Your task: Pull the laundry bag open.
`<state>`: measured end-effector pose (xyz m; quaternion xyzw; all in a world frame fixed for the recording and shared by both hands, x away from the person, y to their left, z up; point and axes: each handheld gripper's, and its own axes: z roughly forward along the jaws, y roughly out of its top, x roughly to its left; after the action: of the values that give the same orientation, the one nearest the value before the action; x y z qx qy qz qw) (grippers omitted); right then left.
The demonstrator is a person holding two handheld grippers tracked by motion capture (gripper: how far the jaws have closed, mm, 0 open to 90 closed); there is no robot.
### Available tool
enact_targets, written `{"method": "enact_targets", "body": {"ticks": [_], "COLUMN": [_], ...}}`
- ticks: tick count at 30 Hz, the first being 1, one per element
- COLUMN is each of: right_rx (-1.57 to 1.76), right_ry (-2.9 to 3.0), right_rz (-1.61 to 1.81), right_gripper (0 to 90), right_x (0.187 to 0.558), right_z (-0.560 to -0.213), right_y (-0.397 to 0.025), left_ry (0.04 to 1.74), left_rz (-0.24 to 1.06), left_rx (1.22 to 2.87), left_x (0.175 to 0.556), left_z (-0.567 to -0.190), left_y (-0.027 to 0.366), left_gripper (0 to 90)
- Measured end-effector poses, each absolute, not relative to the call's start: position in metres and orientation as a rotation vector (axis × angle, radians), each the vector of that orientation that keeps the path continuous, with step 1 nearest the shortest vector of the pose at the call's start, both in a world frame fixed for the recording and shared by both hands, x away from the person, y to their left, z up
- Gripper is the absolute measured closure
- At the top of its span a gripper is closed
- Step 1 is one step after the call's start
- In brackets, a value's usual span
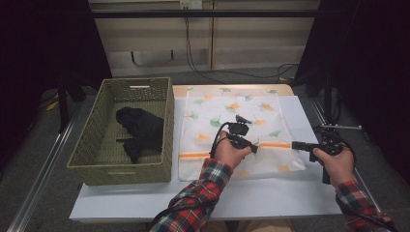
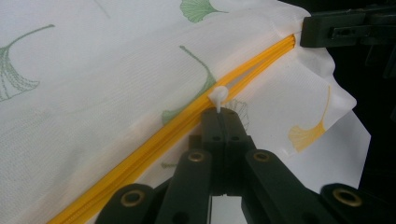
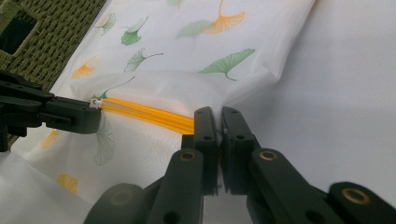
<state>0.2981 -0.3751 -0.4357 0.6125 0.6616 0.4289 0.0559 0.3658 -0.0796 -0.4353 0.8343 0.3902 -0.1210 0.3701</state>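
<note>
Red plaid flannel sleeves, black tongs (image 2: 219, 116) with brass rivets, black cables

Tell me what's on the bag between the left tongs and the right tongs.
A stretch of yellow zipper on the leaf-print mesh bag, running from the left tongs at the white pull to the right tongs, seen in the right gripper view.

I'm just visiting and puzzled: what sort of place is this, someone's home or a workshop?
Most likely a lab or recording studio bench, not a home. The white table is ringed by black curtains and a metal frame, cables trail over the floor, and a person works a laundry bag with cabled tongs.
</note>
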Motion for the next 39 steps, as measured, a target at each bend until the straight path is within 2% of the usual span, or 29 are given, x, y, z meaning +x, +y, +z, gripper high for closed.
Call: {"method": "enact_targets", "body": {"ticks": [39], "right_rx": [1.832], "right_ry": [2.004], "right_rz": [1.268], "right_gripper": [86.1], "right_x": [0.297], "right_z": [-0.432], "right_y": [-0.375], "left_ry": [1.07], "left_rz": [-0.254], "left_rx": [2.136], "left_x": [0.365], "left_z": [-0.435], "left_y": [-0.064], "left_gripper": [90.0]}}
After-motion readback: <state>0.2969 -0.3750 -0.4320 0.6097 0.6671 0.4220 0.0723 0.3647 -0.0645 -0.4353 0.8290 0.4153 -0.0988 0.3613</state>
